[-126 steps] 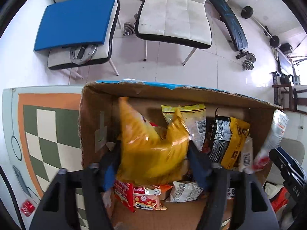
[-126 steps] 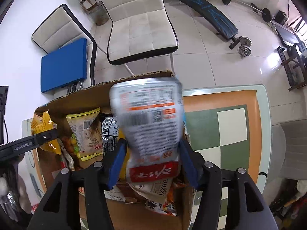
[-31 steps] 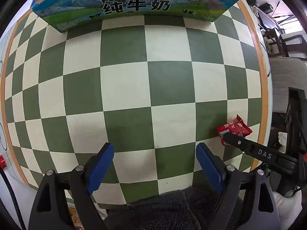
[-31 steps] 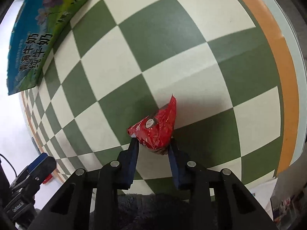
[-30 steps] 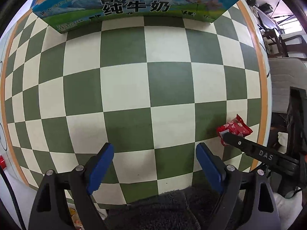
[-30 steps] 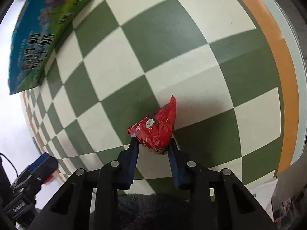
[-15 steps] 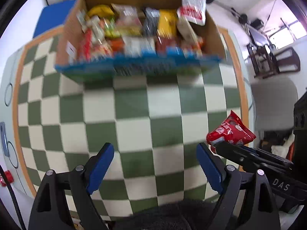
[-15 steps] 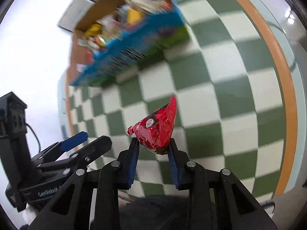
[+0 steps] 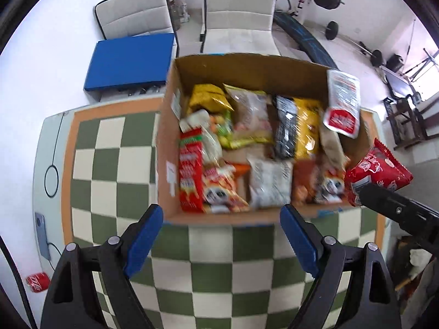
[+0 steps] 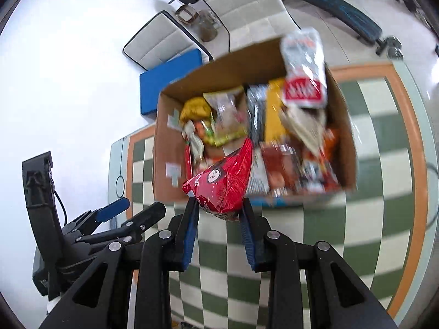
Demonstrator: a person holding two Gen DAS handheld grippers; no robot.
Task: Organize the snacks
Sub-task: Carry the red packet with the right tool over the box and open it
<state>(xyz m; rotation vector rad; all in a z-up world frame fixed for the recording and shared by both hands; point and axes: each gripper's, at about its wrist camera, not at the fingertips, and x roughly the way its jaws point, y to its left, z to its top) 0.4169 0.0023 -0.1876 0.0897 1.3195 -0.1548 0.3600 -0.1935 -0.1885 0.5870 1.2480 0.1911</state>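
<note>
A cardboard box (image 9: 247,67) filled with several snack packets stands on the checkered table (image 9: 115,142); it also shows in the right wrist view (image 10: 164,126). My right gripper (image 10: 219,208) is shut on a red snack packet (image 10: 222,183) and holds it in the air in front of the box. The same packet (image 9: 376,170) shows at the right in the left wrist view, by the box's right side. My left gripper (image 9: 221,219) is open and empty, in front of the box's near wall. It shows at lower left in the right wrist view (image 10: 126,212).
Two white chairs (image 9: 238,5) stand behind the table, one with a blue pad (image 9: 129,60). Gym weights and a bench (image 9: 301,41) lie on the floor beyond. A red can (image 9: 37,278) lies on the floor at lower left. A white and red packet (image 9: 341,104) leans on the box's right wall.
Both grippers have risen and tilted up from the tabletop toward the box. The right gripper lifted the red packet off the table. The left gripper stayed open.
</note>
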